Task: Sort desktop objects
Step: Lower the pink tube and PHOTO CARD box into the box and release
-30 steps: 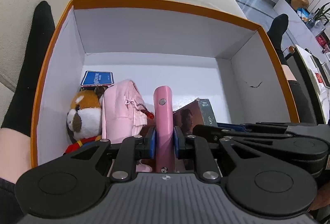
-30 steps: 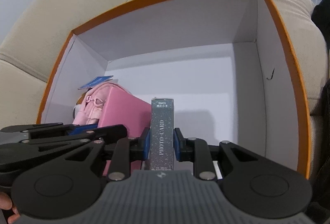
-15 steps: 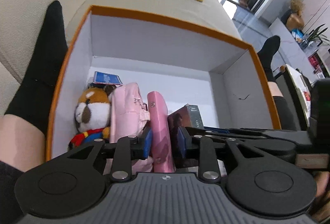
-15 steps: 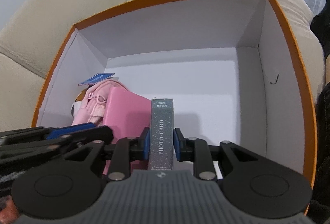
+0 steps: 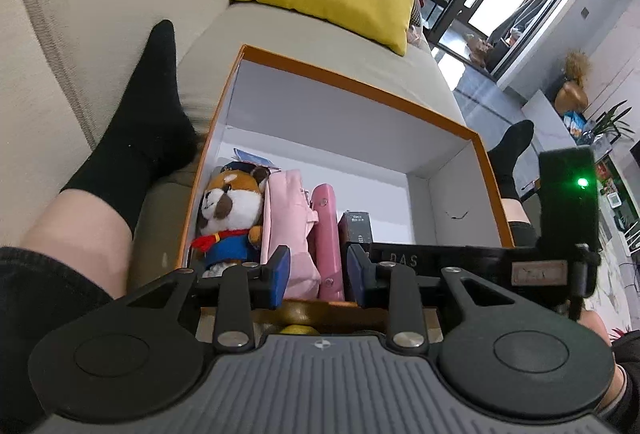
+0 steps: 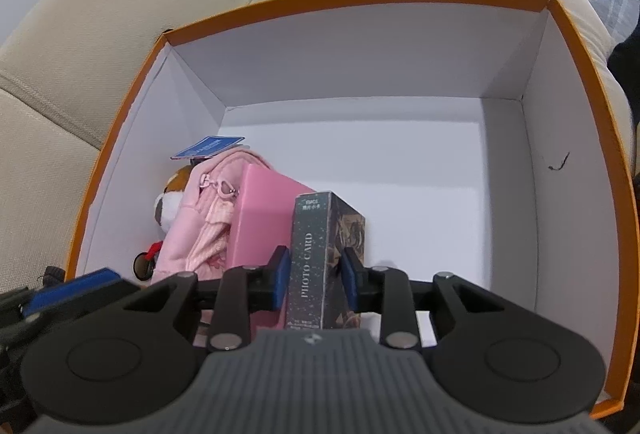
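**Now both grippers part over the box**

Inside the orange-rimmed box [image 6: 576, 46], the toy [image 5: 230, 210], pouch [image 5: 286, 222], pink case [image 5: 328, 230] and card box [image 6: 320, 254] stand packed along the left wall; the right half of the floor lies bare, open to the far wall. The left gripper [image 5: 319, 276] hangs above the near rim, jaws just opened and empty, the pink case beyond them. The right gripper [image 6: 314, 280] has just loosened; the card box stands upright between its pads, a slim gap on each side.
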Motion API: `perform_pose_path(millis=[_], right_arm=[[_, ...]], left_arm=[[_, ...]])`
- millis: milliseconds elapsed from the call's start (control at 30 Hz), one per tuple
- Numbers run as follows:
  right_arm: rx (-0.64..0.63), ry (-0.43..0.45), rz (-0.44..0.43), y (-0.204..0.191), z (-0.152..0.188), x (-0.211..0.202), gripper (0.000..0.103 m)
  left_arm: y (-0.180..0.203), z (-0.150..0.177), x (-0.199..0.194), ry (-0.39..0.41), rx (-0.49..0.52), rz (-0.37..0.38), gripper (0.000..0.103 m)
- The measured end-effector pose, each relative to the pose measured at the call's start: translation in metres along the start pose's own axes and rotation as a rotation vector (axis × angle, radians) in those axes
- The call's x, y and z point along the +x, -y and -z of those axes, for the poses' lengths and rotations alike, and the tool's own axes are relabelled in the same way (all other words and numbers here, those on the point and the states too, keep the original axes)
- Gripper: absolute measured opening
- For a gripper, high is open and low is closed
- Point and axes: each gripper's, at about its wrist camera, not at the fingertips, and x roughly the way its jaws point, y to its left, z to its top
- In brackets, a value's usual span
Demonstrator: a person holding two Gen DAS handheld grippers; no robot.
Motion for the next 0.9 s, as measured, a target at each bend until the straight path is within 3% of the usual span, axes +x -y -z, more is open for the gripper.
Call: perform_pose_path(millis=[233,333,500,567,900], right_arm=[[-0.001,0.013,-0.011,0.0,0.003,-0.009,0.037],[-0.002,0.017,0.001,0.003,0.005,-0.011,0.036],[0.001,0.024,-0.003,0.004,0.009,-0.014,0.031],[-0.022,0.027,0.007,0.002,0.01,-0.014,0.023],[-0.028,0.026,0.003,0.004,0.011,-0.015,0.024]], left_arm=[[-0.005,0.011,-0.013,0.032,-0.026,0.011,0.04],[-0.005,0.012,-0.019,0.045,-0.039,0.014,0.048],[-0.004,0.015,-0.025,0.059,-0.043,0.016,0.048],[-0.004,0.016,-0.025,0.061,-0.045,0.017,0.048],[-0.002,0.021,-0.035,0.069,-0.059,0.032,0.048]])
